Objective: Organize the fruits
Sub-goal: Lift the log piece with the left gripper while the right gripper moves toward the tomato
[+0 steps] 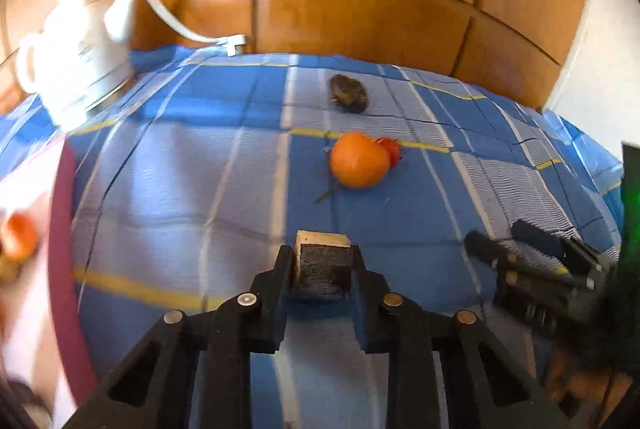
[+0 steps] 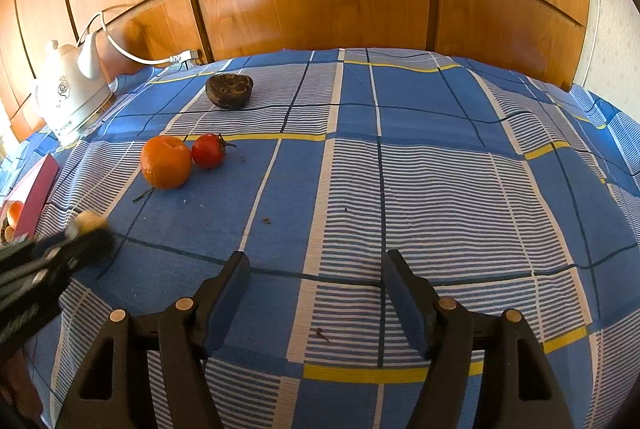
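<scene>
progress: we judge early-mid | left gripper (image 1: 322, 261) clamps a dark cream-topped chunk (image 1: 322, 269), identity unclear | right gripper (image 2: 316, 269) gapes empty over the cloth (image 2: 440, 189) | orange (image 2: 166, 162), tomato (image 2: 208, 150) touching, dark round fruit (image 2: 229, 90) behind, all loose | pink-rimmed tray (image 2: 34, 197) far left, another orange piece inside

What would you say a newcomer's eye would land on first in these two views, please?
Probably the orange and the small red tomato touching it, bright on the blue checked cloth, with a dark brown lumpy fruit lying apart behind them. Next comes the left gripper, shut on a dark block with a pale top, while the right gripper stands open over bare cloth. A white kettle sits at the far left edge.
</scene>
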Action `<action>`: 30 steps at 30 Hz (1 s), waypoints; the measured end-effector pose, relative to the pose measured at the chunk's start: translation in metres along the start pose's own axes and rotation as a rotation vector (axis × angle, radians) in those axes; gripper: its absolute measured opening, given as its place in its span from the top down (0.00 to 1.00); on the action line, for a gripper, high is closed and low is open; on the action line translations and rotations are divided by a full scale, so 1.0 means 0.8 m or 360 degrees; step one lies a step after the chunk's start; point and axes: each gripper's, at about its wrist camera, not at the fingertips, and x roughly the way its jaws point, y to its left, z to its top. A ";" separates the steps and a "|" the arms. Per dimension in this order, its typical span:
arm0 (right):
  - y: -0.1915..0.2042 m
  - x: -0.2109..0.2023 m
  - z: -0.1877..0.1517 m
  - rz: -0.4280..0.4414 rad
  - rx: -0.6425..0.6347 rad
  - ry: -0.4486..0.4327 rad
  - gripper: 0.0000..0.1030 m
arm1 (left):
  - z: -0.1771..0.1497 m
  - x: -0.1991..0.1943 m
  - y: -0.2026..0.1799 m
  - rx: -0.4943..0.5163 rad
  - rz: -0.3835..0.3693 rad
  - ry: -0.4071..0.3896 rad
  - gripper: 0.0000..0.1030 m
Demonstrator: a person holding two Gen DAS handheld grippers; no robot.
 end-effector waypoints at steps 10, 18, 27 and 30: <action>0.003 0.001 0.000 -0.0020 -0.0014 0.0003 0.32 | -0.019 0.003 0.007 0.0029 -0.0036 -0.0079 0.75; 0.002 0.002 0.001 -0.0015 -0.0012 0.0015 0.32 | -0.023 0.001 0.007 0.0035 -0.0038 -0.0108 0.75; 0.005 0.000 0.013 0.0003 -0.0014 0.0083 0.44 | -0.024 0.000 0.009 0.0020 -0.0060 -0.0124 0.75; 0.013 -0.007 0.026 0.0104 -0.0029 0.0072 0.44 | -0.024 0.000 0.009 0.0016 -0.0064 -0.0127 0.75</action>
